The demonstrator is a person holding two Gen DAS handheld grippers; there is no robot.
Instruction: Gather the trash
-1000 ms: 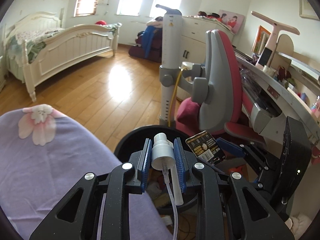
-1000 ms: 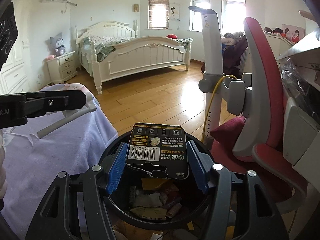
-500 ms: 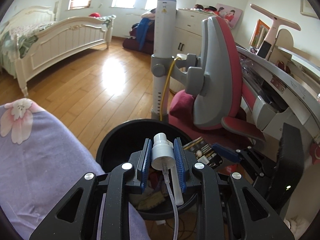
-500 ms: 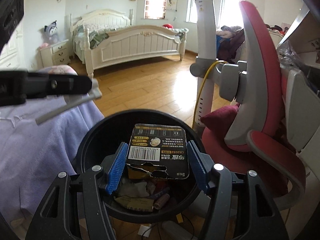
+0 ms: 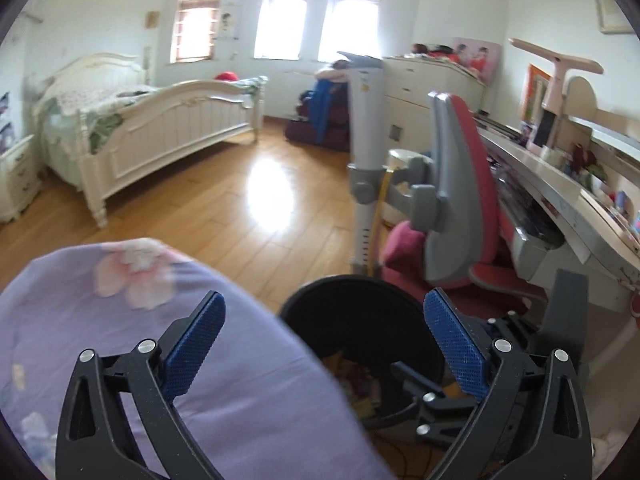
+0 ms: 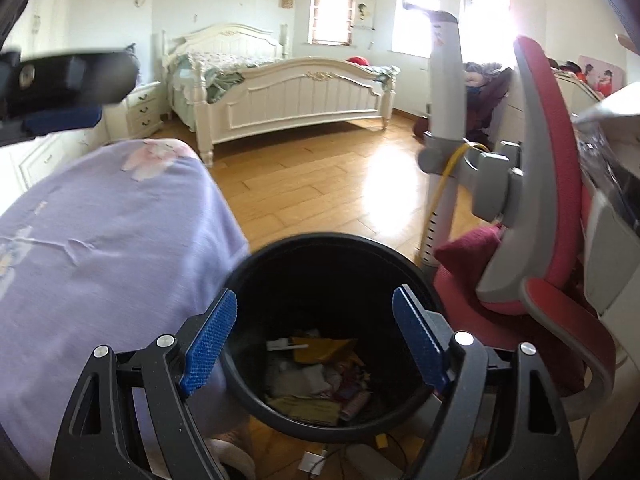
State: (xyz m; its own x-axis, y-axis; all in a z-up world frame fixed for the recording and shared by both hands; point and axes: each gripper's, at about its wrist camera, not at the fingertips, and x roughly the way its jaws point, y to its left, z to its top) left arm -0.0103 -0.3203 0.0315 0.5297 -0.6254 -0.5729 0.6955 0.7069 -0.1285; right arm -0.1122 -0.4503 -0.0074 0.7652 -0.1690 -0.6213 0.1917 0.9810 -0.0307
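Above bin (image 6: 256, 276), empty fingers (image 6: 210, 346) opening.

Glossy wood-plank floor (image 5: 256, 216) with window glare; smooth black plastic bin (image 6: 332, 256) holding crumpled paper scraps (image 6: 316, 376); soft matt lilac floral cloth (image 6: 104, 240); gripper pads (image 6: 210, 344) of rough blue texture.

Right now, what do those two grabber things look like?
Both look the same. The left gripper and the right gripper have black speckled plastic frames with triangle-shaped holes and shiny silver screws. Each has two fingers tipped with bright blue pads that have a bumpy grid pattern. No cables or writing show on them, and no sleeve is in view.
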